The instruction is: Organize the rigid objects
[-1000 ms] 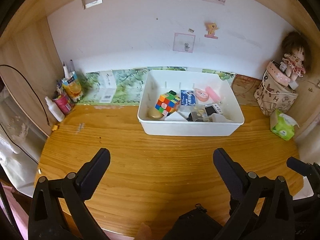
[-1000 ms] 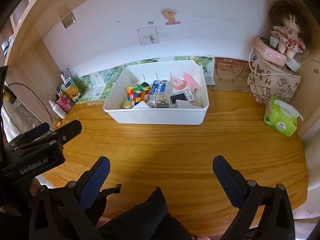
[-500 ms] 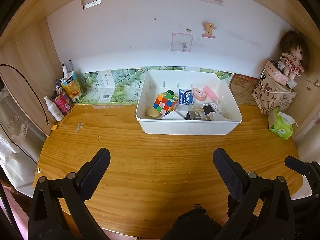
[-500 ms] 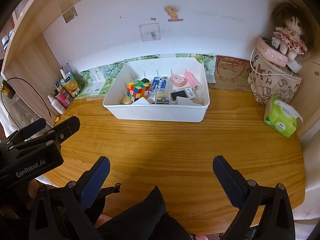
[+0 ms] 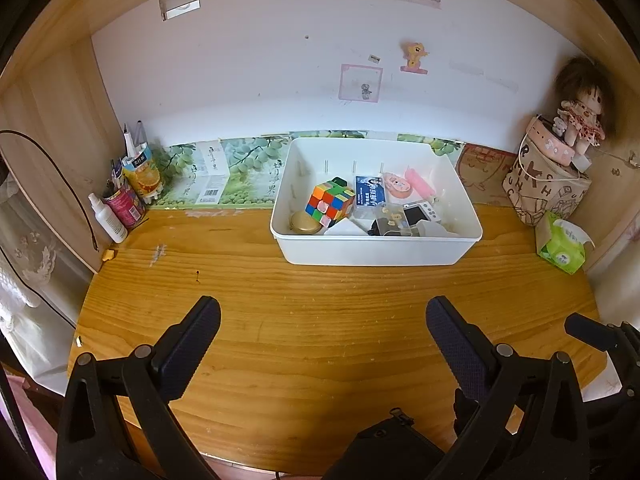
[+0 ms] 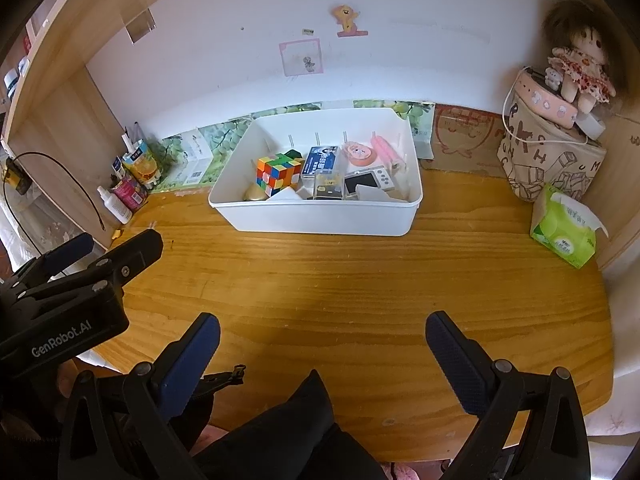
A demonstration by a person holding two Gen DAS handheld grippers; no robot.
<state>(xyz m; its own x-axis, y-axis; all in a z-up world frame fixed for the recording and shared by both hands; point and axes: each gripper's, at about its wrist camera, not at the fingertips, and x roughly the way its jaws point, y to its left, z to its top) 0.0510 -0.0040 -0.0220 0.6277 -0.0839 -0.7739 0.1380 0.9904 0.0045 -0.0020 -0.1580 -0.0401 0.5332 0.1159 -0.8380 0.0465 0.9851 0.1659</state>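
A white bin stands at the back of the wooden desk. It holds a colourful puzzle cube, a blue card box, a gold round tin, a pink tape roll, a small white device and other small items. My left gripper is open and empty over the near desk. My right gripper is open and empty, well short of the bin. The left gripper also shows at the left of the right wrist view.
Bottles and cups crowd the back left corner. A patterned bag with a doll and a green tissue pack stand at the right. A green-printed box leans on the back wall. A dark cloth lies at the near edge.
Both grippers have drawn back and slightly up from the bin, which looks smaller and farther. Both stay open and empty. Nothing on the desk has moved.
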